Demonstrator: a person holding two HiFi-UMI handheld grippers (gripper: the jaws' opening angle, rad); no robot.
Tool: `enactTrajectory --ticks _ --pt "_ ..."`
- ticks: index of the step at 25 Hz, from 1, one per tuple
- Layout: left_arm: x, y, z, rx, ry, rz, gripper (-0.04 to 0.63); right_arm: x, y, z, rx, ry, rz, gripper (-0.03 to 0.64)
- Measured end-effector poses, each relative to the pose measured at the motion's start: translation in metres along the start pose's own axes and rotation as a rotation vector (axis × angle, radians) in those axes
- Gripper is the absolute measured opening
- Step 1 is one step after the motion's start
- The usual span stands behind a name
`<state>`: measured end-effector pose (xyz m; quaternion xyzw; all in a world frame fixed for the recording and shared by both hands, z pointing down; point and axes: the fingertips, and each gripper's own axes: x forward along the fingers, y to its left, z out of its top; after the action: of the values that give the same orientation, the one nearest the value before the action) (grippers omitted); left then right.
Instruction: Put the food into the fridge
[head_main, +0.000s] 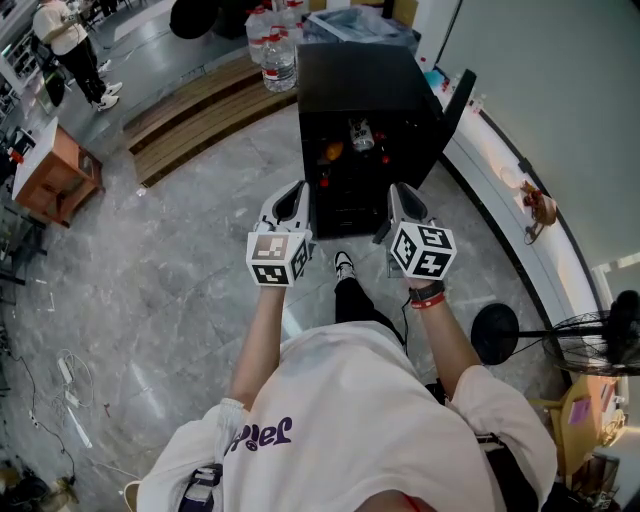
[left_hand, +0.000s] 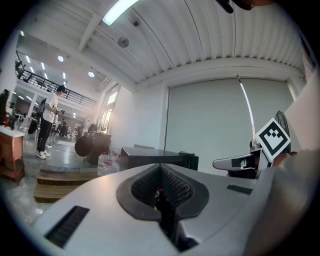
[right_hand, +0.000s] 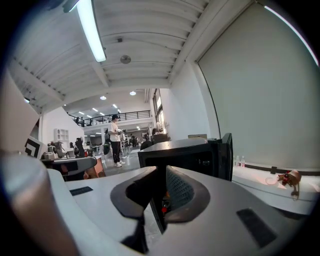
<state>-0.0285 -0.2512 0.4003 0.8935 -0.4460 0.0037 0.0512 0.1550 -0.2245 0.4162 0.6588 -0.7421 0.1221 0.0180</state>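
Observation:
A small black fridge (head_main: 360, 80) stands on the floor ahead with its door (head_main: 455, 100) swung open to the right. On its shelves I see an orange item (head_main: 333, 151), a bottle (head_main: 362, 135) and some small red things. Both grippers are held side by side short of the opening. The left gripper (head_main: 297, 190) (left_hand: 160, 167) has its jaws together with nothing in them. The right gripper (head_main: 397, 190) (right_hand: 161, 172) shows a narrow gap between its jaws and holds nothing. No food is in either gripper. The fridge (right_hand: 185, 155) fills the middle of the right gripper view.
Water bottles (head_main: 275, 50) stand on a low wooden platform (head_main: 200, 110) left of the fridge. A white ledge (head_main: 500, 170) runs along the right wall, with a fan (head_main: 590, 340) nearer me. An orange cabinet (head_main: 55, 175) and a person (head_main: 75, 50) are far left.

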Motion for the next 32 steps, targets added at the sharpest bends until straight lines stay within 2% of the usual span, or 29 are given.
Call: enactTrajectory --ticks 5,10,20,25,29,32 --pt "0.002 0.003 -0.003 0.002 -0.001 0.000 0.017 -0.002 0.003 0.000 -0.071 -0.026 -0.029 0.050" --pt "0.003 0.002 -0.003 0.014 0.001 -0.010 0.017 -0.001 0.006 0.000 -0.057 -0.042 -0.039 0.015" --pt "0.002 0.012 -0.011 0.009 0.015 0.000 0.017 0.008 0.013 -0.012 -0.054 -0.011 -0.036 0.015" --pt "0.011 0.021 -0.030 -0.017 0.040 0.013 0.017 0.020 0.008 -0.027 -0.058 0.020 -0.027 0.014" --pt "0.027 0.034 -0.063 -0.048 0.107 0.032 0.017 0.043 0.000 -0.051 -0.059 0.068 -0.007 0.015" --pt "0.043 0.047 -0.108 -0.076 0.239 0.018 0.017 0.068 -0.008 -0.078 -0.069 0.114 0.003 0.014"
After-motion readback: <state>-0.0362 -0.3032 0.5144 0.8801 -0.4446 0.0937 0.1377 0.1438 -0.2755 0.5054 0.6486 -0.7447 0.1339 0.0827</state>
